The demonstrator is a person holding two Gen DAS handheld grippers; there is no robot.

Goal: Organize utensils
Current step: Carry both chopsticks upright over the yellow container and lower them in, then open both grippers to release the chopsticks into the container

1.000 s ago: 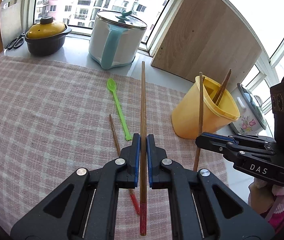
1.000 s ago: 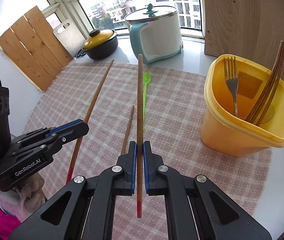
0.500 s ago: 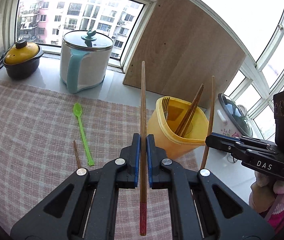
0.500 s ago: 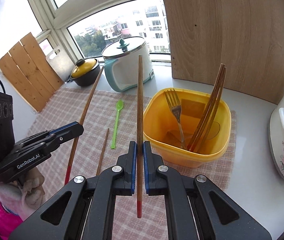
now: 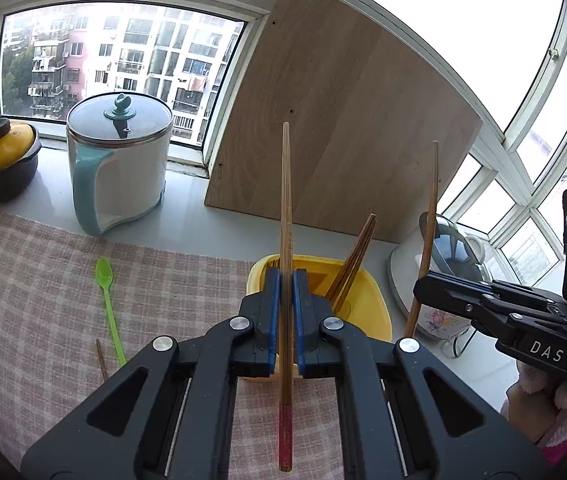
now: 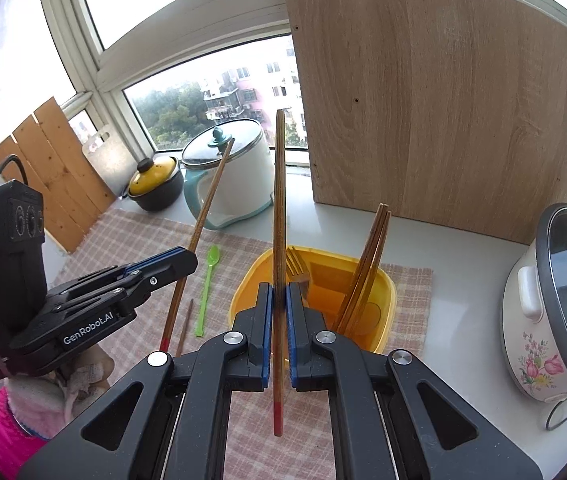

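My left gripper [image 5: 286,280] is shut on a red-tipped wooden chopstick [image 5: 286,208], held above the near rim of the yellow tub [image 5: 371,300]. My right gripper [image 6: 279,292] is shut on a second chopstick [image 6: 279,200], also over the tub [image 6: 379,320]. The tub holds a fork [image 6: 295,264] and several chopsticks [image 6: 371,248] leaning at its right. A green spoon [image 5: 108,304] and one loose chopstick [image 6: 185,324] lie on the checked cloth [image 5: 43,280]. Each gripper shows in the other's view: the right one [image 5: 427,288] and the left one [image 6: 187,260].
A white and teal pot [image 5: 119,160] and a yellow-lidded dark pot [image 5: 1,164] stand at the window. A wooden board [image 5: 343,128] leans behind the tub. A floral rice cooker [image 6: 555,304] stands at the right on the white counter.
Both grippers have risen and moved forward with their chopsticks, from over the cloth to above the yellow tub. The tub now sits directly behind the fingers in both views.
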